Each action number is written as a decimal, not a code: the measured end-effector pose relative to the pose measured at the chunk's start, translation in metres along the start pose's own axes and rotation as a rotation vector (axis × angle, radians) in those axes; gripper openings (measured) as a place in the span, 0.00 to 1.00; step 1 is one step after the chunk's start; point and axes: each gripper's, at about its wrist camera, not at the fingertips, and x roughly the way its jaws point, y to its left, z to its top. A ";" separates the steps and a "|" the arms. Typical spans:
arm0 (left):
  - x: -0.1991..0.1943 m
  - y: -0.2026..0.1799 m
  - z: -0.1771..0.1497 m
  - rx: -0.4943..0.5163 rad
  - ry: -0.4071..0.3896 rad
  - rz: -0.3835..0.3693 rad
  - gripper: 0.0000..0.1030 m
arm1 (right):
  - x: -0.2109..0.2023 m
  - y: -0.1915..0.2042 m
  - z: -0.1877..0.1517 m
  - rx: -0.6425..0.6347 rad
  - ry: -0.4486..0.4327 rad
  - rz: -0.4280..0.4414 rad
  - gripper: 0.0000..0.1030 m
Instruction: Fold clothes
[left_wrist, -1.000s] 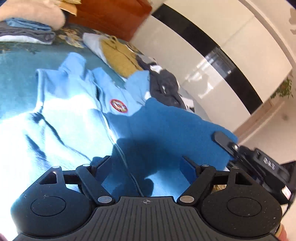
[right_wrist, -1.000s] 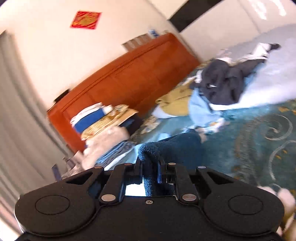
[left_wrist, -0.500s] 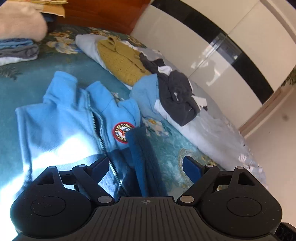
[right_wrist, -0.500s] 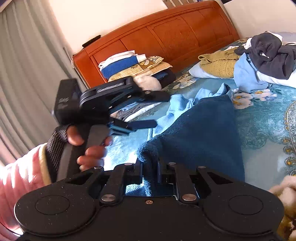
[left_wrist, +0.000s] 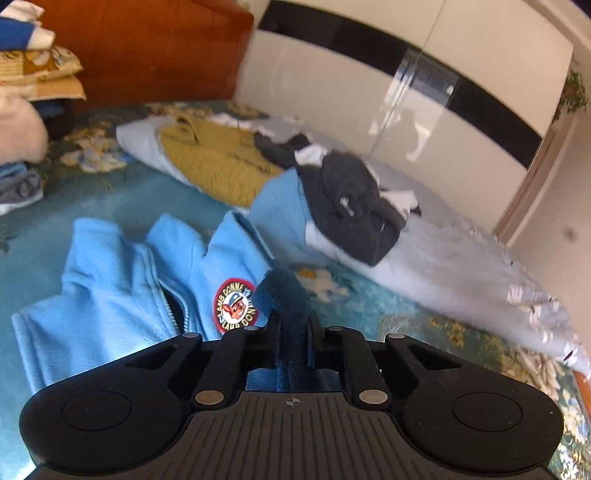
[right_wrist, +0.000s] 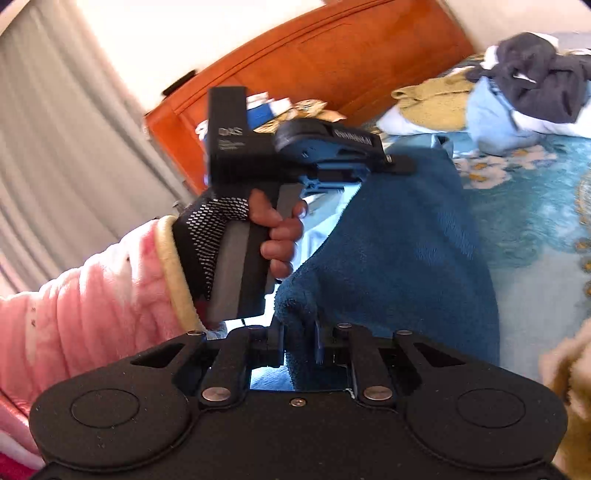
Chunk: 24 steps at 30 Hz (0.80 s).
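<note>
A dark blue fleece garment (right_wrist: 402, 251) is stretched between both grippers above the bed. My left gripper (left_wrist: 293, 325) is shut on one edge of it (left_wrist: 284, 295); it also shows in the right wrist view (right_wrist: 384, 164), gripping the far edge. My right gripper (right_wrist: 299, 343) is shut on the near edge of the same garment. A light blue zip jacket (left_wrist: 110, 295) with a round red badge lies flat on the bed beneath, collar towards the headboard.
A heap of unfolded clothes, yellow (left_wrist: 218, 162), dark grey (left_wrist: 351, 199) and pale blue (left_wrist: 461, 258), lies at the bed's far right. Folded stacks (left_wrist: 26, 92) sit by the wooden headboard (left_wrist: 147, 48). A tan fluffy item (right_wrist: 569, 387) is at right.
My left gripper was open beside the dark blue garment and has shut on its edge. The right gripper has kept its hold while the garment was spread between them.
</note>
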 end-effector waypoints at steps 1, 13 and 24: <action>-0.017 0.008 -0.007 -0.012 -0.025 0.023 0.10 | 0.005 0.005 -0.002 -0.021 0.024 0.021 0.17; -0.082 0.082 -0.076 -0.250 -0.009 0.216 0.11 | 0.057 0.030 -0.033 -0.078 0.279 0.036 0.18; -0.077 0.102 -0.094 -0.287 0.070 0.251 0.14 | 0.062 0.050 -0.038 -0.147 0.325 0.054 0.19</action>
